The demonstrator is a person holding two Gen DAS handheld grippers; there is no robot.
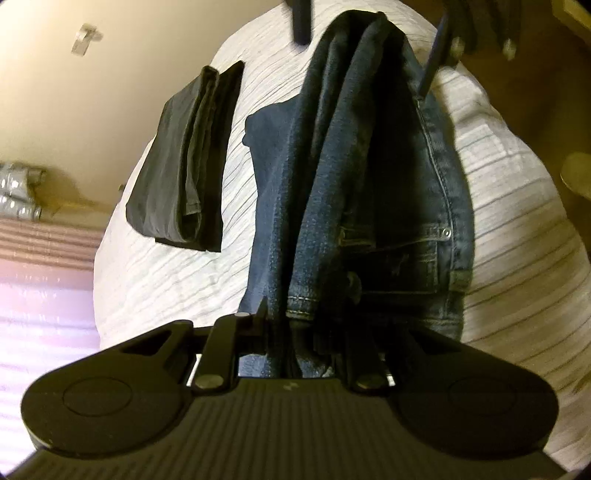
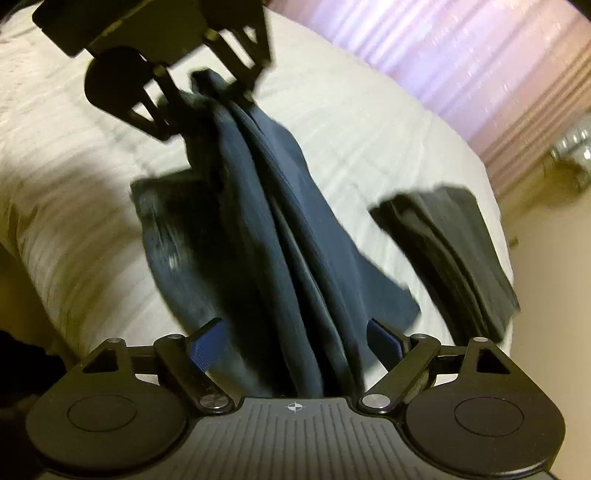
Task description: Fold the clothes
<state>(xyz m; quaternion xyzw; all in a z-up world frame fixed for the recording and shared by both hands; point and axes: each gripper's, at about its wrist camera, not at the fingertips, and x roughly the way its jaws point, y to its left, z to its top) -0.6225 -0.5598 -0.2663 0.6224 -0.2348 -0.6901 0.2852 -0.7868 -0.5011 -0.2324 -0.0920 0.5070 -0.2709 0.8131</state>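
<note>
A pair of blue jeans (image 1: 369, 184) lies folded lengthwise on a white striped bedspread (image 1: 166, 288), part of it lifted into a ridge. My left gripper (image 1: 303, 314) is shut on the hem end of that ridge. In the right wrist view the same jeans (image 2: 280, 240) run away from me to the left gripper (image 2: 210, 88). My right gripper (image 2: 295, 336) is open, its blue pads (image 2: 207, 343) wide apart on either side of the denim without pressing it. Its fingers show at the top of the left wrist view, as the right gripper (image 1: 369, 33) straddles the far end.
A folded dark garment (image 1: 184, 166) lies on the bed beside the jeans, also seen as the dark garment (image 2: 450, 251). A pink striped curtain (image 2: 461, 55) hangs beyond the bed. The bed edge (image 1: 498, 122) drops to a brown floor near the jeans.
</note>
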